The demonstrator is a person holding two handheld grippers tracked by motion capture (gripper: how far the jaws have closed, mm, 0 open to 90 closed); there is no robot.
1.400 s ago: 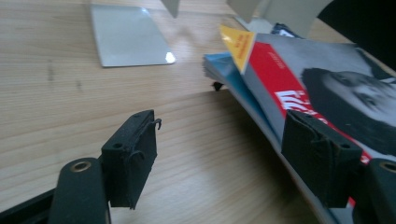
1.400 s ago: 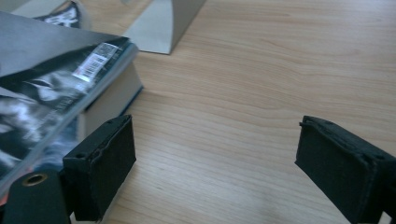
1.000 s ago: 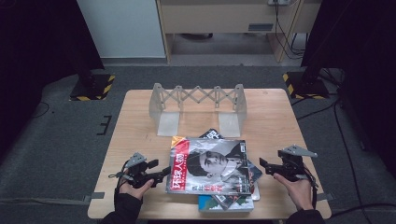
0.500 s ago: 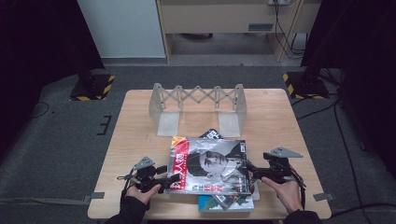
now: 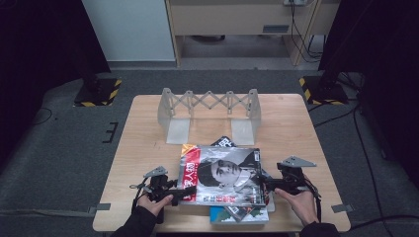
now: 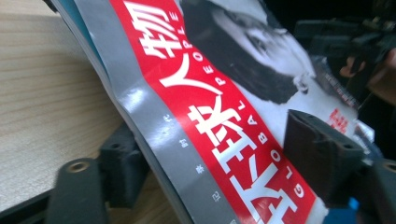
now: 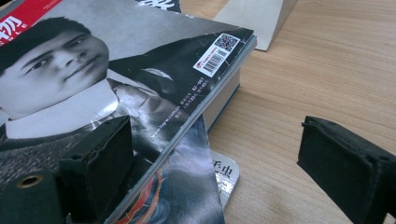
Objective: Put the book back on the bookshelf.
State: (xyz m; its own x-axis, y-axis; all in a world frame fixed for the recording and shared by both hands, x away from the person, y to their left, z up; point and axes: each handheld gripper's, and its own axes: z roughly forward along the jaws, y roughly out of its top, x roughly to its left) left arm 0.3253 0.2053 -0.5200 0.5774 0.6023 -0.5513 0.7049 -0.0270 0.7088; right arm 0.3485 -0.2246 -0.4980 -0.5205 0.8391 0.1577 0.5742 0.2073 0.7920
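Now, in the high view, our left tongs [image 5: 185, 191] have come in from the desk's near-left since a second ago and reach the red left edge of the top magazine [image 5: 222, 175]; our right tongs [image 5: 264, 184] have slid in toward its right edge. The magazine lies on the near middle of the desk [image 5: 143, 148], topping a loose stack; we count at least three more magazines poking out beneath it, one at the far edge and two at the near edge. One folding grey rack [image 5: 210, 111] stands at the far middle, well apart from the stack. Bare desk lies open to the left, to the right and between rack and stack; the stack's near corner comes close to the desk's near edge.

In the left gripper view, the left tongs [image 6: 219, 154] straddle the magazine's [image 6: 210, 107] red spine edge, which is lifted off the desk [image 6: 42, 93], one jaw under it and one over the cover. The jaws have just been closing with the edge between them; whether the pads press yet we cannot tell.

In the right gripper view, the right tongs [image 7: 212, 163] stand spread: the left jaw rests on the magazine's [image 7: 140, 70] cover near its corner, the right jaw over bare desk [image 7: 303, 70], gripping nothing.
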